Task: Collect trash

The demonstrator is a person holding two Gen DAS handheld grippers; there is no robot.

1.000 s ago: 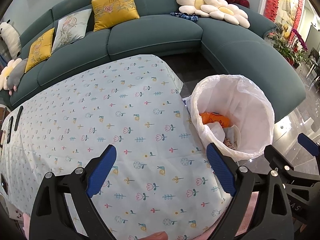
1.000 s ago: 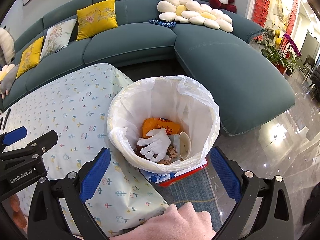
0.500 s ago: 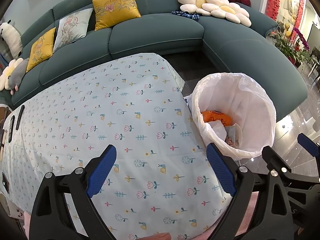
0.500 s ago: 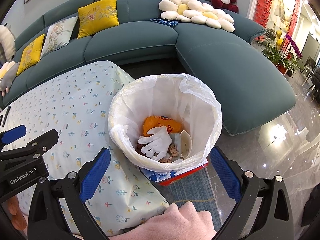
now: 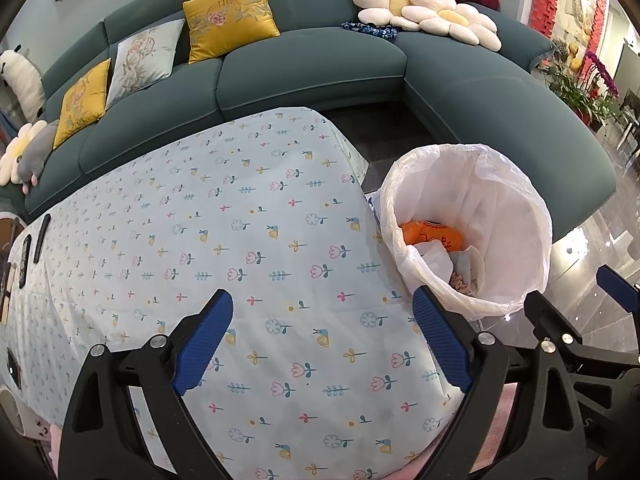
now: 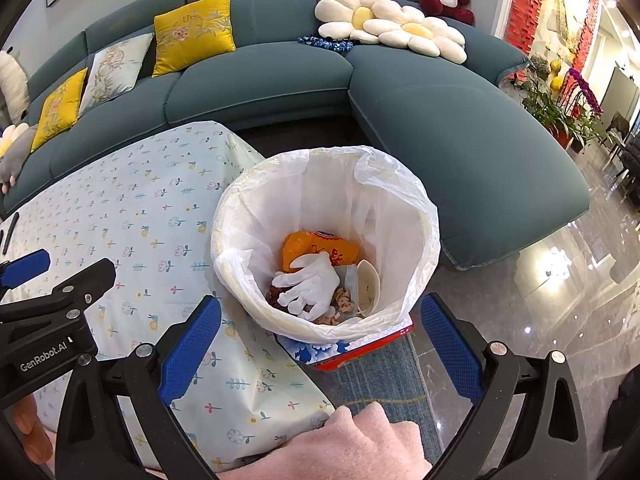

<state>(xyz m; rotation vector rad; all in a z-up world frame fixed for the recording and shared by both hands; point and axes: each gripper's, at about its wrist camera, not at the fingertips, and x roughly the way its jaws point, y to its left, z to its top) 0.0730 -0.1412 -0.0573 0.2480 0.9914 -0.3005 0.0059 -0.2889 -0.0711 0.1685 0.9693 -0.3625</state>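
The left gripper (image 5: 322,340) occupies the lower centre of the left wrist view, its blue-padded fingers spread wide with nothing between them, above a table covered by a floral tablecloth (image 5: 224,240). The right gripper (image 6: 320,344) sits at the bottom of the right wrist view, likewise released and empty, with the trash bin (image 6: 416,200) directly above it at frame centre. The bin is lined with a white plastic bag folded over its rim and stands just beside the right edge of the table on a red, blue and white box (image 6: 360,350). Inside the bin lie an orange wrapper (image 6: 316,246), a white glove (image 6: 316,284), a pale shallow bowl or lid (image 6: 368,286) (exact type cannot be determined) and small brown scraps (image 6: 344,304). Two dark remote controls (image 5: 32,244) lie at the left edge of the left wrist view. A teal sectional sofa (image 6: 460,120) with yellow cushions (image 6: 194,32) and daisy-shaped pillows (image 6: 384,28) fills the upper half of both views.
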